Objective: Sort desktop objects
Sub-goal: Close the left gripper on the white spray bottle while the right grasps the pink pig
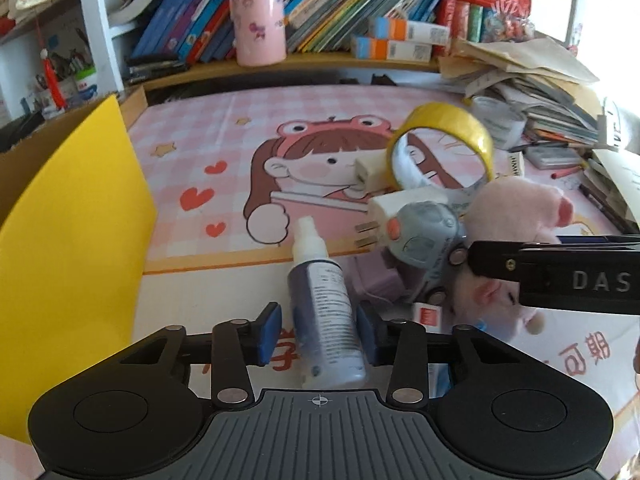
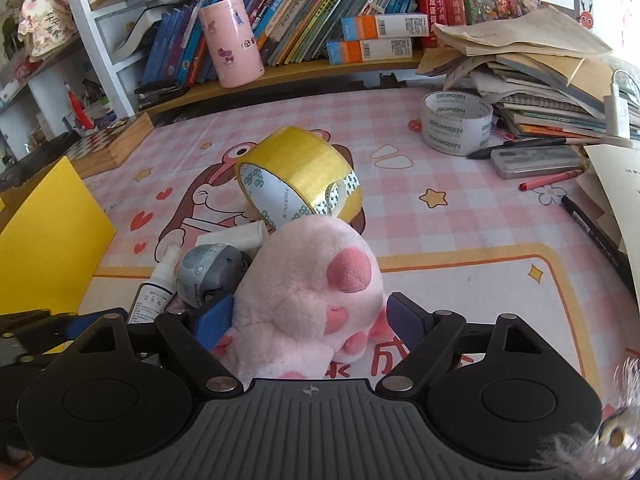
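A blue spray bottle [image 1: 324,312] with a white nozzle lies on the pink cartoon desk mat [image 1: 192,140]. My left gripper [image 1: 318,332] straddles its body. The right pad touches it, while a sliver of mat shows beside the left pad. A pink plush pig [image 2: 312,288] sits between the pads of my right gripper [image 2: 310,318], which stand wide at its fur without squeezing it. Beside the pig are a grey toy car [image 2: 208,272], a white plug [image 1: 400,204] and a yellow tape roll [image 2: 300,172] on edge. A black finger [image 1: 496,264] of the right gripper reaches in from the right.
A yellow-lined cardboard box [image 1: 72,220] stands at the left. At the back, a pink cylinder [image 2: 232,40] stands on a shelf of books. At the right are a white tape roll [image 2: 456,120], pens, a pencil case [image 2: 536,160] and stacked papers [image 2: 532,68].
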Action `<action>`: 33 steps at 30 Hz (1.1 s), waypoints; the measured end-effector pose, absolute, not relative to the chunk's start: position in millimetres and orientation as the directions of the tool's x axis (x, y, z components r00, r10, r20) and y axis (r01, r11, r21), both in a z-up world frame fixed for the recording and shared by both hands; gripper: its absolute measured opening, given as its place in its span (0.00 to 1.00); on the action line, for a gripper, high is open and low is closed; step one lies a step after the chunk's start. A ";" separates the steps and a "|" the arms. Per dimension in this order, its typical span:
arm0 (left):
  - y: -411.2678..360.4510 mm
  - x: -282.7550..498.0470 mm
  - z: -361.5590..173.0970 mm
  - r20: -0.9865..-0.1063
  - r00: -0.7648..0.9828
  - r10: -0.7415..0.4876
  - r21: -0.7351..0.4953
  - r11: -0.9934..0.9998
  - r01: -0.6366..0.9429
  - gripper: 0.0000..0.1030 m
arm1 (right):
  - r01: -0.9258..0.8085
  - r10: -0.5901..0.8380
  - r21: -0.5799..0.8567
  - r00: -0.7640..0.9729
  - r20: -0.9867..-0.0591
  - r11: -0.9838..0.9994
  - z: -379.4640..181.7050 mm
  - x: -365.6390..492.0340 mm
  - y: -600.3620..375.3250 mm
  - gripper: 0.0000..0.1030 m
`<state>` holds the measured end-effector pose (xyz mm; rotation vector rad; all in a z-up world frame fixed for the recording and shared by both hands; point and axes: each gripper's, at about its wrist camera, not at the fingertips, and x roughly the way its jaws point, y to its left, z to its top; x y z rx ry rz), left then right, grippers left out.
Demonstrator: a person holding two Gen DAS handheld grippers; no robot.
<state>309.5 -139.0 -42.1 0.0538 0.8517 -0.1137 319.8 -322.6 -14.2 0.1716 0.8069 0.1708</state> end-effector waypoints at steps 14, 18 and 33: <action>-133.2 309.8 -45.1 -0.766 0.636 -0.089 -0.015 0.993 0.121 0.30 | -0.124 0.195 0.152 0.659 -0.726 0.981 -24.1 338.0 -314.0 0.83; -132.6 308.0 -45.4 -0.762 0.642 -0.087 -0.014 0.993 0.117 0.30 | -0.148 0.209 0.149 0.664 -0.718 0.978 -24.5 336.7 -315.6 0.78; -106.8 270.5 0.1 -0.673 0.724 -0.153 -0.206 0.978 0.015 0.30 | -0.087 0.158 0.143 0.764 -0.625 0.986 12.9 309.2 -345.2 0.67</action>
